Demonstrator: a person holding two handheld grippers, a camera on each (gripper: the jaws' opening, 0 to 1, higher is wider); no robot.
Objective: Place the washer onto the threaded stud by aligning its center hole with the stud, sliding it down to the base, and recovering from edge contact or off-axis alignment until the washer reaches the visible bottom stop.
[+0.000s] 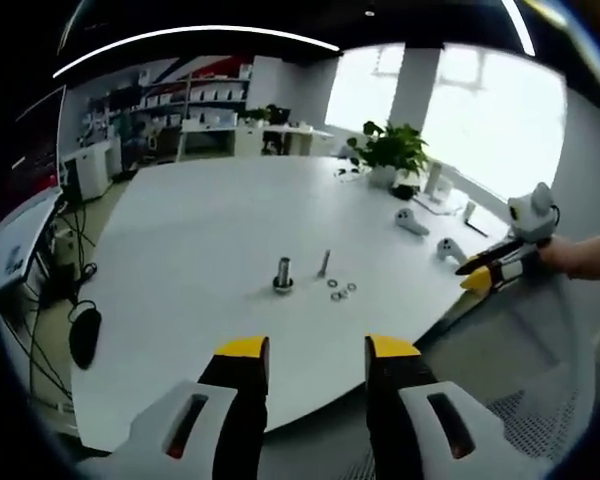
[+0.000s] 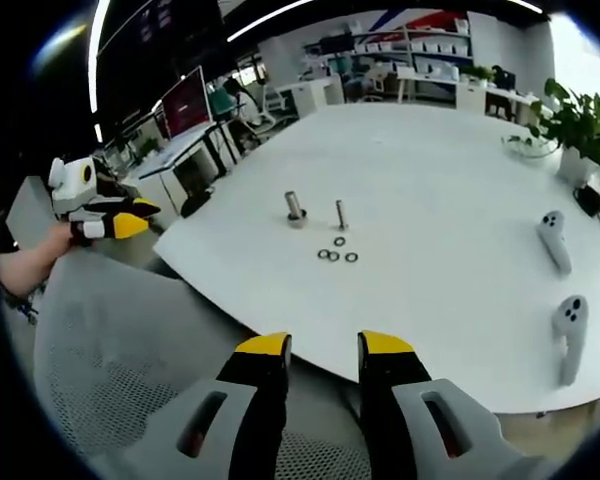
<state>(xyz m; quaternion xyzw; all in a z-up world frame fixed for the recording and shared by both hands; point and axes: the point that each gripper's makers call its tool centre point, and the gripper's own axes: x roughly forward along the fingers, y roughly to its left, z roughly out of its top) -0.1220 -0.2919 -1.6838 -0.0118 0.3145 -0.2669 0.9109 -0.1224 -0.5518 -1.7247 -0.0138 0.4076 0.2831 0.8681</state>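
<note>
In the left gripper view, my left gripper rises from the bottom with its yellow-tipped jaws set wide apart and nothing between them, held off the near edge of the white table. Out on the table, well in from every edge, stands a thick stud on a base, a thinner threaded stud just beside it to the right, and the washers lying loose in a small cluster near the thin stud's foot. At the right edge my right gripper enters, held in my hand; its jaw gap cannot be told from here. A potted plant stands at the far edge.

In the right gripper view, my left gripper appears at the left. The same studs and washers lie mid-table. My right gripper shows wide, empty jaws. This view adds two white controllers near the right edge.
</note>
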